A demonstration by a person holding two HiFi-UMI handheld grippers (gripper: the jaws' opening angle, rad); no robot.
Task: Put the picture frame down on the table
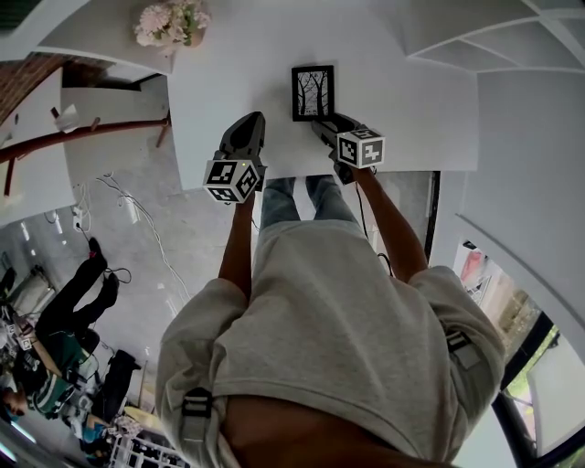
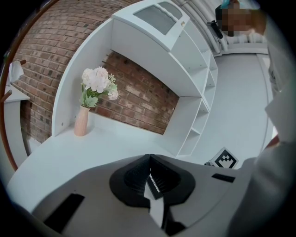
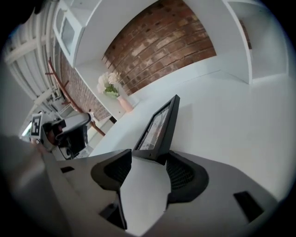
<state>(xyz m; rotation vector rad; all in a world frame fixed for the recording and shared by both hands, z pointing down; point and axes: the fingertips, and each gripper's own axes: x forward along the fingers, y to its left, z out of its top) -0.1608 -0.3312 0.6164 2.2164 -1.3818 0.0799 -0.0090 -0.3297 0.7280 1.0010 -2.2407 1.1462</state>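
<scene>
The picture frame (image 1: 313,92) is black, with a black-and-white picture of bare trees. It stands upright over the white table (image 1: 411,110), not far from its front edge. My right gripper (image 1: 322,122) is at its lower right corner. In the right gripper view the frame (image 3: 159,127) rises from between the jaws of my right gripper (image 3: 149,155), which close on that corner. Whether its base touches the table I cannot tell. My left gripper (image 1: 254,119) hovers to the left, shut and empty, its jaws meeting in its own view (image 2: 149,159).
A pink vase of pale flowers (image 1: 171,23) stands at the table's back left, against a brick wall (image 2: 138,97). White shelving (image 2: 194,92) rises behind the table. The table's front edge (image 1: 274,178) runs just below both grippers. People sit far left on the floor level (image 1: 55,366).
</scene>
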